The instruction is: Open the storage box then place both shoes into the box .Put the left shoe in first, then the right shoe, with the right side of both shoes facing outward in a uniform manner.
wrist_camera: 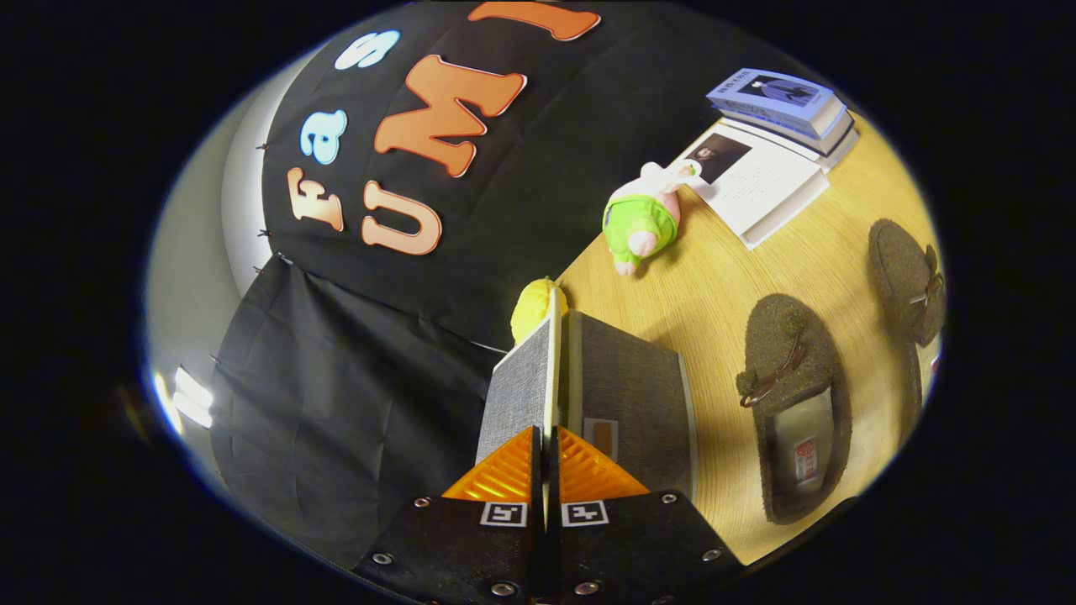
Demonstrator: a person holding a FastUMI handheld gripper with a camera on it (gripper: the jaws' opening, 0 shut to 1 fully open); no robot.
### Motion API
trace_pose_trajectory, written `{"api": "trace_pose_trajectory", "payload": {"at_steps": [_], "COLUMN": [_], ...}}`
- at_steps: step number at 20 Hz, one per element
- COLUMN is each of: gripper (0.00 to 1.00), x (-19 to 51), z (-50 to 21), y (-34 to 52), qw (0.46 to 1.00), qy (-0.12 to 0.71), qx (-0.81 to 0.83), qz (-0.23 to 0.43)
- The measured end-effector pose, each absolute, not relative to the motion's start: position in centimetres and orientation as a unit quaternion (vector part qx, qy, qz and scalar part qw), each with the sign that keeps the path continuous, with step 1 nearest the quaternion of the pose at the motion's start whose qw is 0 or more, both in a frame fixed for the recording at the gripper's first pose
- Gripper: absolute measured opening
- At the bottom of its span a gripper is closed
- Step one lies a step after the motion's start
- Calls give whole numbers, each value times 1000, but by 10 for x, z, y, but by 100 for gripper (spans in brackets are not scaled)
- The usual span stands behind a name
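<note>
The claw (545,458) is pinching the thin edge of the lid (528,382) of the grey storage box (626,395), both fingers pressing on it, the lid standing raised. The lid is looking stiff and light, fabric-covered, so its rim is giving a fair hold. Beyond the box, the two brown shoes (794,403) (908,281) are lying on the wooden surface (714,286); they are seeming soft and light, best taken at the heel collar. Farther off are sitting a yellow toy (534,307), a plush toy in green (643,220) and stacked books (773,143).
</note>
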State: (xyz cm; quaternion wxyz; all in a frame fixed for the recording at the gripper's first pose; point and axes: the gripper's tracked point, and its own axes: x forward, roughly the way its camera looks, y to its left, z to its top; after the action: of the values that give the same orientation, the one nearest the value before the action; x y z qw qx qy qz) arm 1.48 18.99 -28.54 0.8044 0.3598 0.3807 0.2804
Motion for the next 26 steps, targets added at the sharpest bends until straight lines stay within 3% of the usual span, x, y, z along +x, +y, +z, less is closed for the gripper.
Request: {"api": "trace_pose_trajectory", "payload": {"at_steps": [10, 20, 24, 26], "gripper": [1, 3, 14, 40], "x": [4, -23, -23, -27], "z": [-168, -144, -147, -153], "y": [259, 373, 406, 416], "qw": [835, 853, 868, 868], "qy": [349, 344, 325, 320], "qx": [278, 183, 137, 114], "qz": [322, 347, 349, 361]}}
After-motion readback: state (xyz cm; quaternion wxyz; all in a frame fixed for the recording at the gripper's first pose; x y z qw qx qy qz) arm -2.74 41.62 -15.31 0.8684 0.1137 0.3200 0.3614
